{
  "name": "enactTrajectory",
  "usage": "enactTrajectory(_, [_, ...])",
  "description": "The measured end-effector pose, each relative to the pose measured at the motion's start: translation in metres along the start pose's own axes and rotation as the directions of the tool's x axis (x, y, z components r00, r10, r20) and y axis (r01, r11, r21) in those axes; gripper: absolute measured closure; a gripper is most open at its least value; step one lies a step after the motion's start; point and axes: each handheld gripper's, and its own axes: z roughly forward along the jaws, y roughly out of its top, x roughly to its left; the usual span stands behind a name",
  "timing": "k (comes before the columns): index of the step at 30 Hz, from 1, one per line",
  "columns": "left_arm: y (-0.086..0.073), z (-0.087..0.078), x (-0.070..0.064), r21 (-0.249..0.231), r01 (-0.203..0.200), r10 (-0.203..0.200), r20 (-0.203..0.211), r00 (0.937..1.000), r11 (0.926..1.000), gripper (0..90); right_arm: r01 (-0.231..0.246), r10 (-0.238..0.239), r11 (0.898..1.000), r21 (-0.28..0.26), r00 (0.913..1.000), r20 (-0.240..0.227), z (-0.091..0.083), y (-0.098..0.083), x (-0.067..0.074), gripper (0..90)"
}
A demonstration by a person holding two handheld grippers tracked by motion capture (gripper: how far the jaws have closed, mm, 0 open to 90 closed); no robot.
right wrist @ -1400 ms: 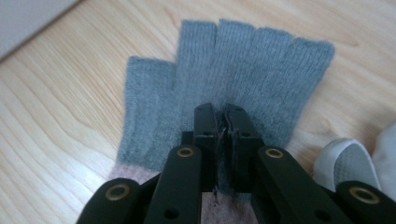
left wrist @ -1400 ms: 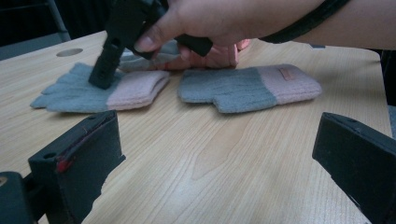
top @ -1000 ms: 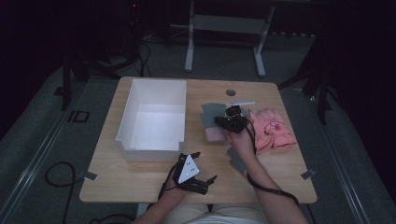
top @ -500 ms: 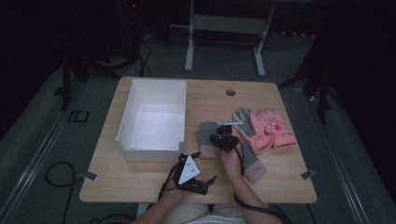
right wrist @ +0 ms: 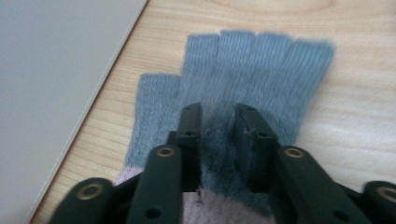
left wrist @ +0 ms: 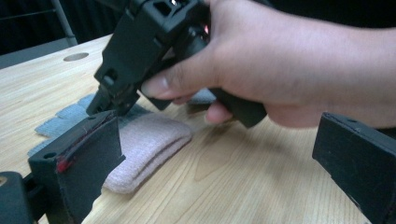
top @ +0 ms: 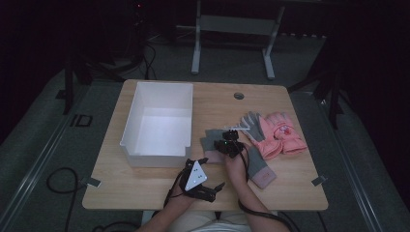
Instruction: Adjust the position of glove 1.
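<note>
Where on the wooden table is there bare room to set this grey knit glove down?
Free patches: the far strip of the wooden table between the white plastic bin and the round hole, and the near-right corner beyond the second grey glove. The middle is crowded: the right gripper on the grey knit glove, pink gloves beside it.

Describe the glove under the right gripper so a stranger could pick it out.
Start at the white bin on the wooden table. Right beside it lies a flat grey knit glove with a pale pink cuff. Unlike the other grey glove, it touches no pink gloves.
</note>
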Motion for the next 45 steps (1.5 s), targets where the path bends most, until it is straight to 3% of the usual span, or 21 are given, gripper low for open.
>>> enactTrajectory(2, [0.000,0.000,0.000,0.001,-0.001,0.001,0.000,1.0000,1.0000,0.9,0.008,-0.008,1.000,0.000,0.9999,-0.007,-0.003,0.002,-0.001,67.4])
enactTrajectory(5, [0.000,0.000,-0.001,0.001,-0.006,0.006,0.004,1.0000,1.0000,1.0,0.077,-0.077,0.996,-0.034,0.9970,-0.010,-0.020,0.013,-0.009,62.1])
enactTrajectory(8, [0.000,0.001,-0.001,0.001,-0.006,0.006,0.003,1.0000,1.0000,1.0,0.103,-0.103,0.994,-0.047,0.9946,-0.011,-0.029,0.017,-0.015,58.1])
enactTrajectory(14, [0.001,0.001,0.000,0.009,-0.004,0.004,0.002,1.0000,1.0000,1.0,0.193,-0.196,0.979,-0.060,0.9799,-0.037,-0.053,0.024,-0.031,47.0])
enactTrajectory(18, [0.000,0.001,0.000,0.005,-0.006,0.006,0.002,1.0000,1.0000,1.0,0.257,-0.261,0.964,-0.068,0.9636,-0.056,-0.067,0.024,-0.041,46.1])
enactTrajectory(20, [0.001,0.001,0.000,0.008,-0.003,0.003,0.005,1.0000,1.0000,1.0,0.293,-0.299,0.953,-0.075,0.9501,-0.088,-0.075,0.024,-0.046,46.8])
enactTrajectory(27, [0.001,0.002,-0.001,0.009,-0.008,0.008,0.008,0.9999,0.9999,1.0,0.387,-0.396,0.918,-0.086,0.9080,-0.136,-0.096,0.018,-0.065,52.6])
enactTrajectory(28, [0.001,0.002,-0.001,0.008,-0.008,0.008,0.008,0.9999,0.9999,1.0,0.387,-0.396,0.918,-0.086,0.9080,-0.136,-0.096,0.018,-0.065,52.6])
enactTrajectory(29, [0.000,0.001,-0.001,0.006,-0.008,0.007,0.007,0.9999,1.0000,1.0,0.401,-0.409,0.912,-0.082,0.9009,-0.144,-0.098,0.016,-0.067,53.2])
enactTrajectory(30, [0.001,0.001,-0.001,0.007,-0.008,0.008,0.007,0.9999,0.9999,1.0,0.424,-0.431,0.903,-0.076,0.8876,-0.164,-0.102,0.013,-0.072,53.1])
enactTrajectory(35, [0.000,0.001,-0.001,0.006,-0.008,0.008,0.009,0.9999,0.9999,1.0,0.474,-0.479,0.877,-0.076,0.8556,-0.196,-0.110,-0.003,-0.087,53.6])
enactTrajectory(39, [0.001,0.002,-0.001,0.011,-0.007,0.007,0.009,0.9999,0.9999,1.0,0.509,-0.503,0.861,-0.020,0.8438,-0.186,-0.108,-0.019,-0.101,55.6])
enactTrajectory(45, [0.001,0.002,0.000,0.012,-0.006,0.006,0.009,0.9999,0.9999,1.0,0.523,-0.506,0.851,0.044,0.8403,-0.195,-0.101,-0.036,-0.117,58.6])
